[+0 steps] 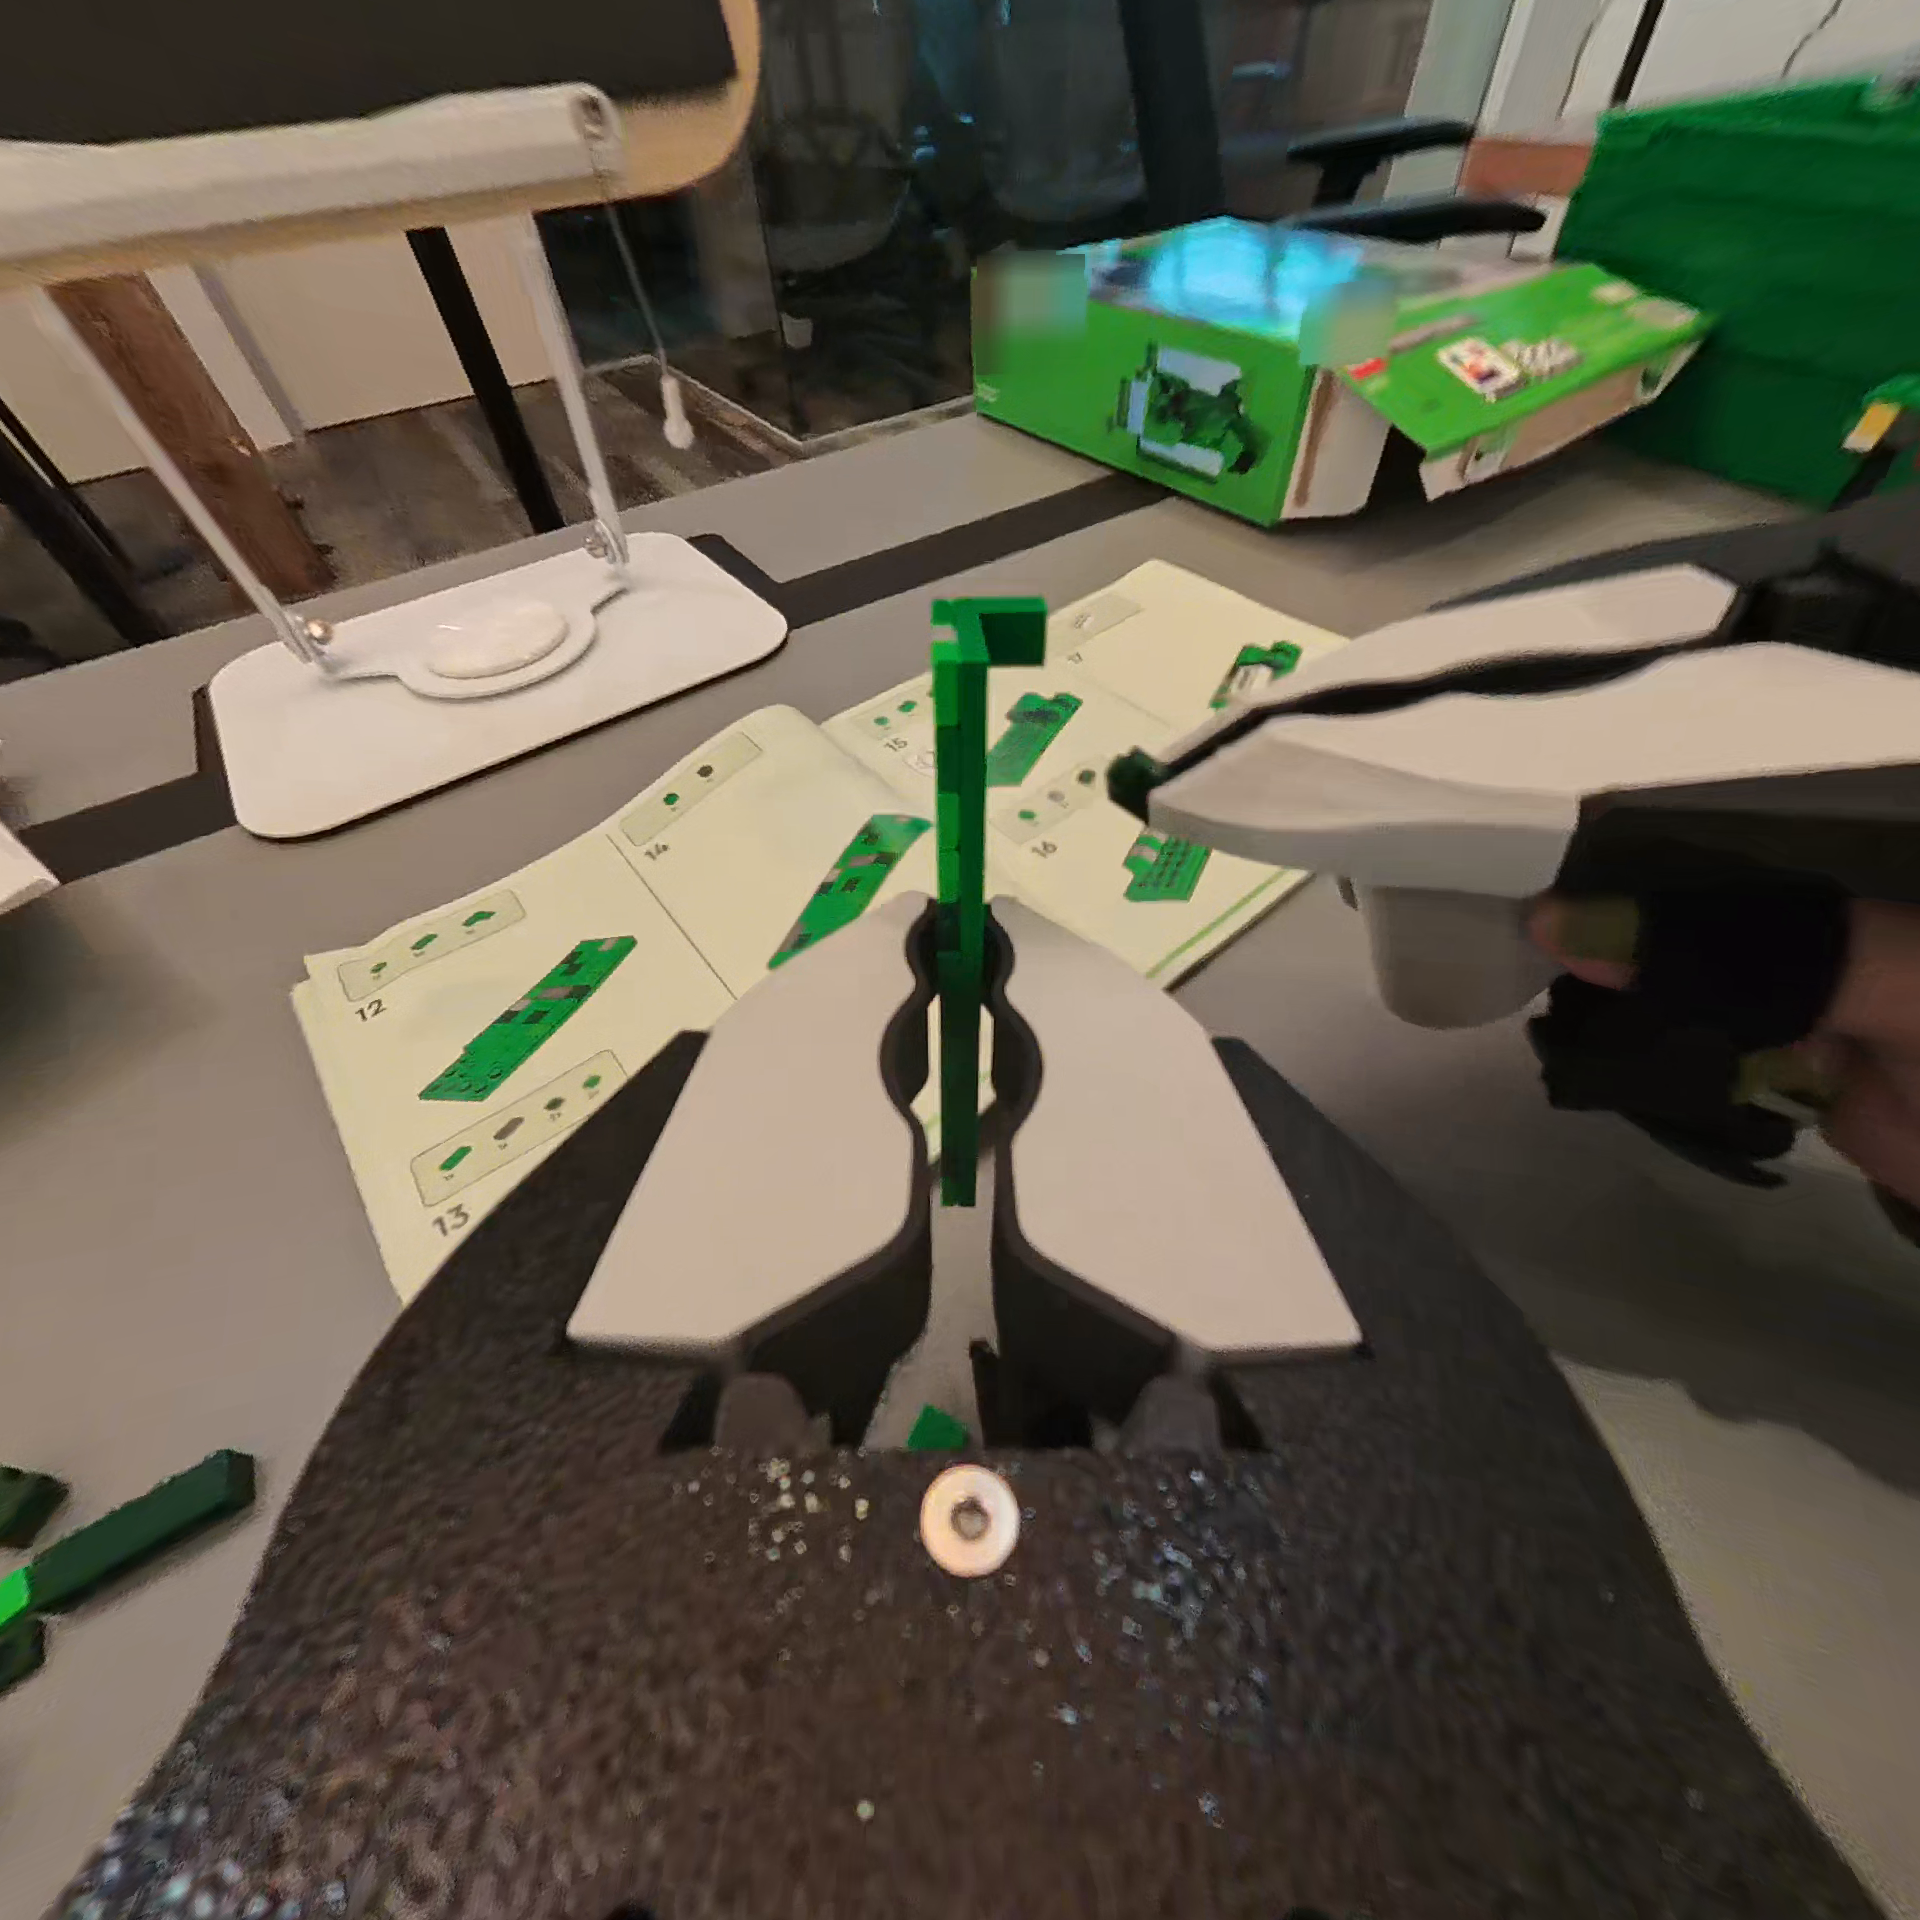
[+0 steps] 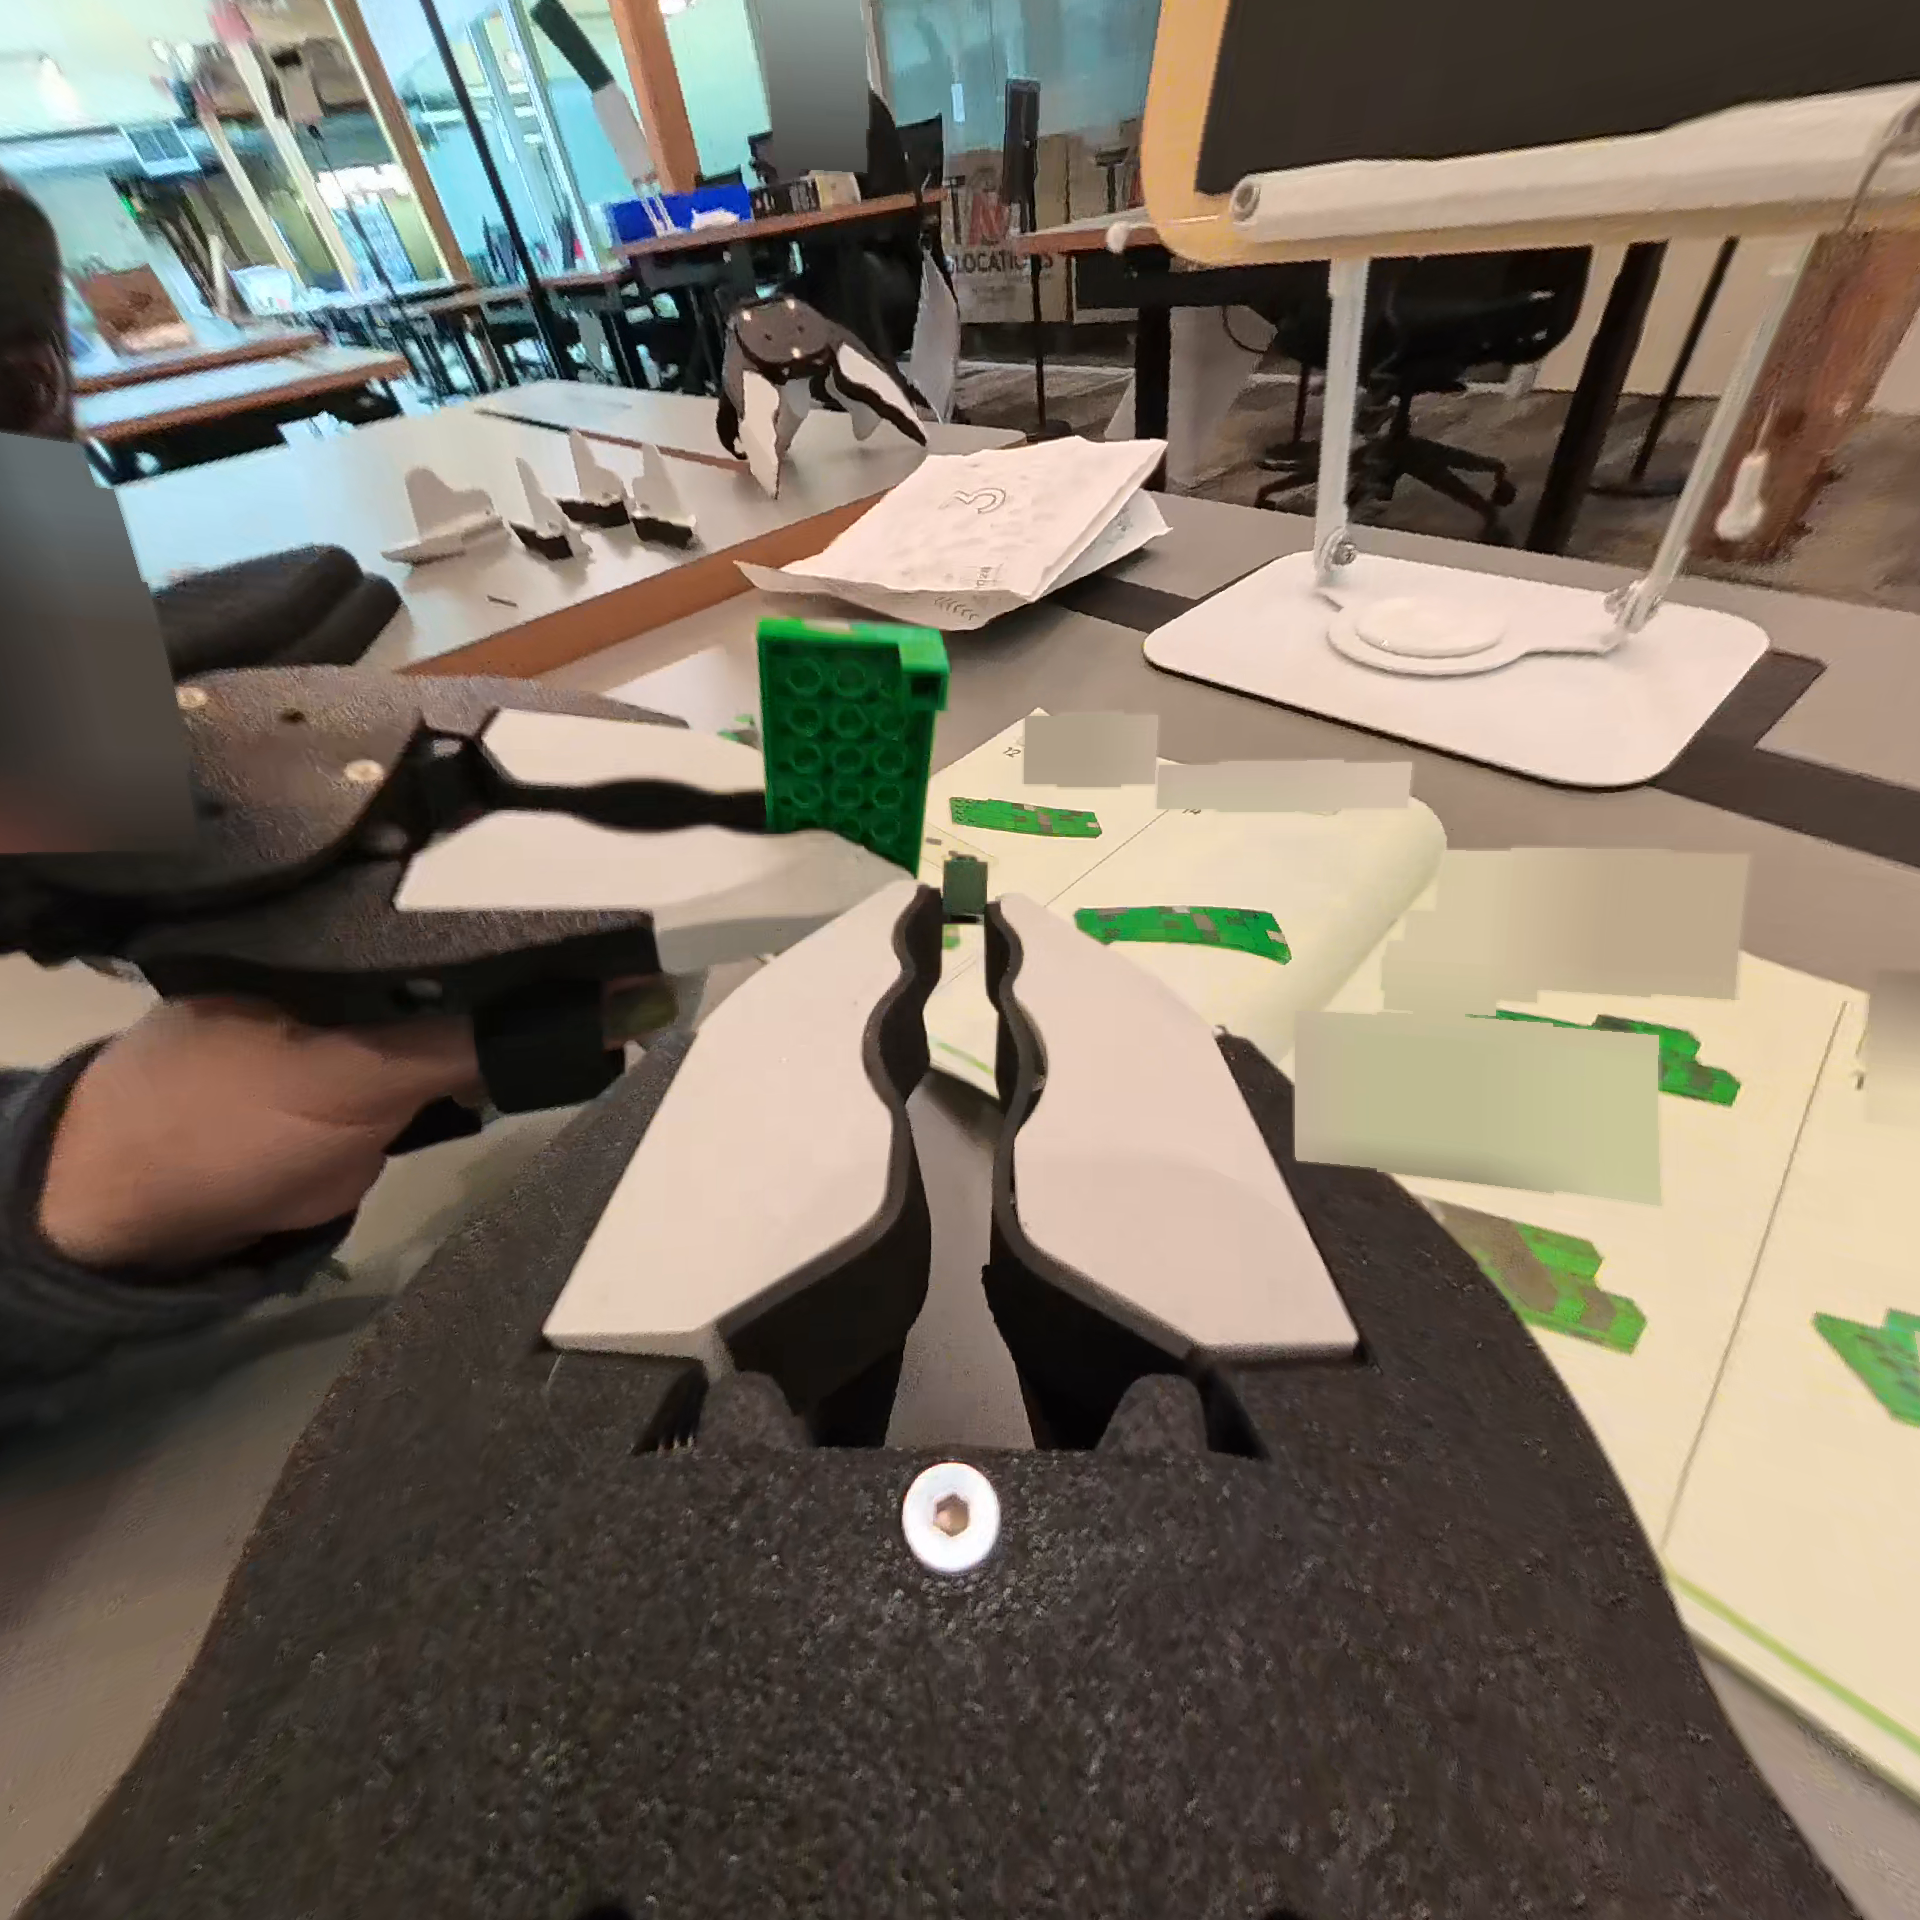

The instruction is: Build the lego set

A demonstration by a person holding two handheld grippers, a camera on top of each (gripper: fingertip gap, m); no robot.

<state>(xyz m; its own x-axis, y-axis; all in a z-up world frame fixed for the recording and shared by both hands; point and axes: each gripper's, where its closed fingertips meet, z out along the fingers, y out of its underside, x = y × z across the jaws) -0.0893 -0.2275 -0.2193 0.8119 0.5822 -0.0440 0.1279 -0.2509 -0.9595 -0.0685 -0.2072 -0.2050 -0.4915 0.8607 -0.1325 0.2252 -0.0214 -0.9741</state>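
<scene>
While the person's two hands each work a pair of tongs over the grey table (image 1: 1403,1195), the left gripper (image 1: 961,935) is clenched on one bright green brick plate (image 1: 961,831), held upright on edge with a single small block jutting from its top corner. Just to its right, the right gripper (image 2: 958,914) pinches one small dark green brick (image 2: 963,885) at its very tips, close beside the plate but not touching it. Beneath both lies one open instruction booklet (image 1: 675,883). Far left stands one white desk lamp (image 1: 468,665); far right sits one green box (image 1: 1247,395). Near left, a few loose dark green pieces (image 1: 135,1527) lie on the table.
</scene>
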